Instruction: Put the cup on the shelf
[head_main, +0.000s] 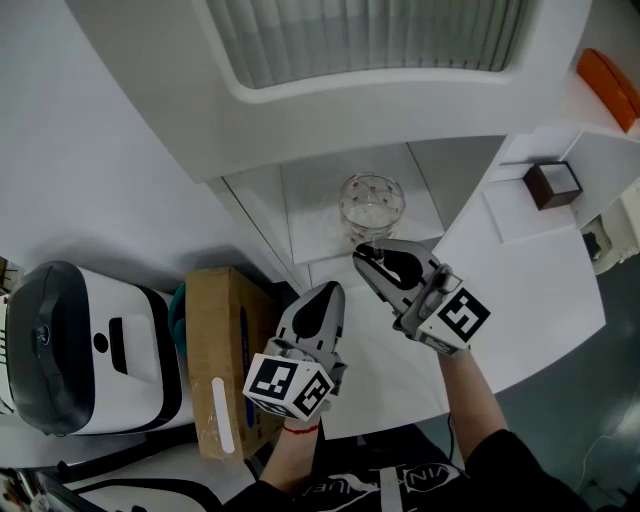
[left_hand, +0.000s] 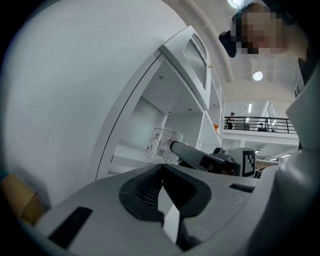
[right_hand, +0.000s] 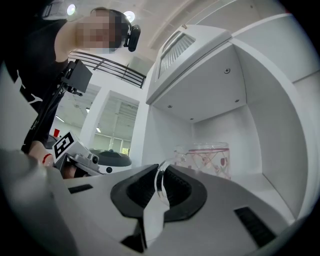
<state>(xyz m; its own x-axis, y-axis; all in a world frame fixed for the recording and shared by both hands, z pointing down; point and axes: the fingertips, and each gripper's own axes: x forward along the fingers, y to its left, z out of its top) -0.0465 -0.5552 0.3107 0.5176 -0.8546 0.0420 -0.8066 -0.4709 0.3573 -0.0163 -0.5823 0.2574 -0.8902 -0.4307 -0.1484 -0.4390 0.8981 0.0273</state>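
In the head view, the clear glass cup (head_main: 372, 205) with small red marks sits inside the open compartment of the white shelf (head_main: 310, 205), at the centre of the frame. The right gripper (head_main: 366, 254) reaches in from lower right, and its fingers meet at the near side of the cup. The left gripper (head_main: 328, 292) hangs just below and left of it, apart from the cup, over the white worktop (head_main: 540, 290). A cardboard box (head_main: 215, 340) stands at lower left, beside a white and dark appliance (head_main: 80, 350). A small brown block (head_main: 553, 184) lies at the right.

In the left gripper view, the left gripper (left_hand: 161, 167) has its fingers pressed together with nothing between them. Beyond them the cup (left_hand: 161, 142) stands in the shelf (left_hand: 132, 152), with the right gripper (left_hand: 175, 146) against its right side.

In the right gripper view, the right gripper (right_hand: 161, 173) has its fingers clenched on the cup's clear curved handle (right_hand: 160, 184). The cup (right_hand: 209, 159) rises just behind them at centre right, within the shelf (right_hand: 262, 186) compartment. Its base is hidden by the gripper body.
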